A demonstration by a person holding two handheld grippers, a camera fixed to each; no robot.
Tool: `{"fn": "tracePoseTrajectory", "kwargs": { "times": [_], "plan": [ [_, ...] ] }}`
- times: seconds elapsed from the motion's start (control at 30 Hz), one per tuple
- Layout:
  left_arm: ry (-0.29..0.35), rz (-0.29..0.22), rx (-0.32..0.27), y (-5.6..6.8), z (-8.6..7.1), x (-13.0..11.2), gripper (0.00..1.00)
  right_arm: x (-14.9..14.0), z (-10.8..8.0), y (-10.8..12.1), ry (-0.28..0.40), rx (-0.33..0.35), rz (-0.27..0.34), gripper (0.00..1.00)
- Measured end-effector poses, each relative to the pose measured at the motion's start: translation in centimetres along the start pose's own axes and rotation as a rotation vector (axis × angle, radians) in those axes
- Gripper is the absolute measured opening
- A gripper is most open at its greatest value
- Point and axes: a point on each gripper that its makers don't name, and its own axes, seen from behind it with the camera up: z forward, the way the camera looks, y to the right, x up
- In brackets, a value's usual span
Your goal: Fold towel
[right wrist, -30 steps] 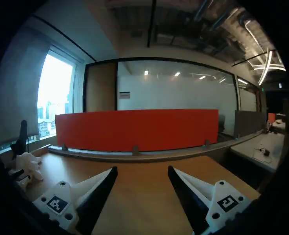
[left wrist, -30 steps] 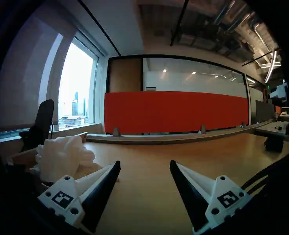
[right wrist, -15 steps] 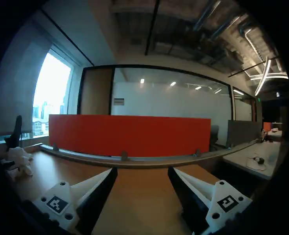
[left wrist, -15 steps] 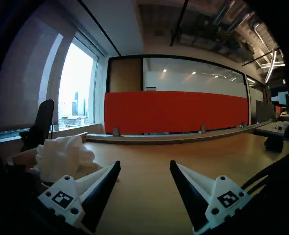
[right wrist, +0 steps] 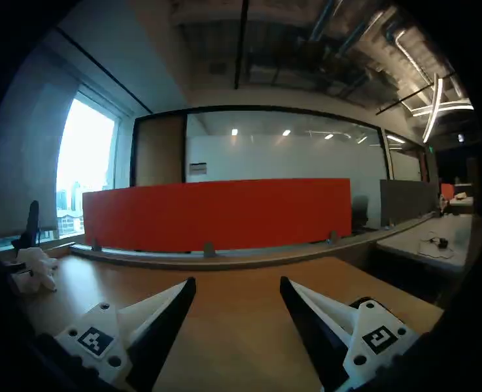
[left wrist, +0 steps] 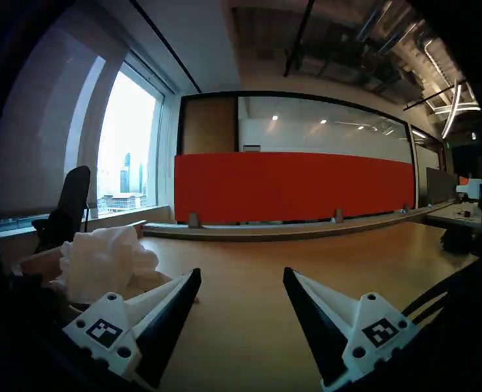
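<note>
Towel (left wrist: pixel 106 261) is being recorded as plain white; tabletop (left wrist: pixel 254 261), tan wood tone; divider panel (left wrist: pixel 293 186), orange-red. Left gripper (left wrist: pixel 241 291) and right gripper (right wrist: pixel 237 297) are being recorded white, black-lined, with black-and-white square markers.

In left gripper view, places towel (left wrist: pixel 106 261) at lower left on tabletop (left wrist: pixel 254 261), just beyond left gripper (left wrist: pixel 241 273) at bottom centre. Sets chair (left wrist: pixel 67 209) behind towel at left edge, partition (left wrist: pixel 293 186) across centre along tabletop's far side. In right gripper view, puts towel (right wrist: pixel 36 269) at far left on tabletop (right wrist: pixel 241 294), partition (right wrist: pixel 218 212) behind, second desk (right wrist: pixel 411 245) at right.
</note>
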Motion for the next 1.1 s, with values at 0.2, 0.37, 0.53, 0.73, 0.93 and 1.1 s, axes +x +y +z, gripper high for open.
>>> {"fn": "tracePoseTrajectory", "kwargs": {
  "times": [0.2, 0.37, 0.53, 0.73, 0.93, 1.1],
  "plan": [
    [0.0, 0.0, 0.0, 0.0, 0.0, 0.0, 0.93, -2.1, 0.3, 0.2, -0.003, 0.018, 0.009, 0.99],
    [0.0, 0.0, 0.0, -0.1, 0.0, 0.0, 0.93, -3.5, 0.5, -0.2, -0.01, 0.032, 0.015, 0.99],
    [0.0, 0.0, 0.0, -0.1, 0.0, 0.0, 0.93, -4.9, 0.6, -0.2, -0.023, 0.031, 0.0, 0.99],
    [0.0, 0.0, 0.0, -0.1, 0.0, 0.0, 0.93, -6.1, 0.7, -0.1, -0.029, 0.028, -0.009, 0.99],
    [0.0, 0.0, 0.0, 0.0, 0.0, 0.0, 0.93, -6.9, 0.7, -0.5, -0.036, 0.035, 0.004, 0.99],
    [0.0, 0.0, 0.0, 0.0, 0.0, 0.0, 0.93, -7.3, 0.8, -0.8, -0.038, 0.038, 0.002, 0.99]
  ]
}}
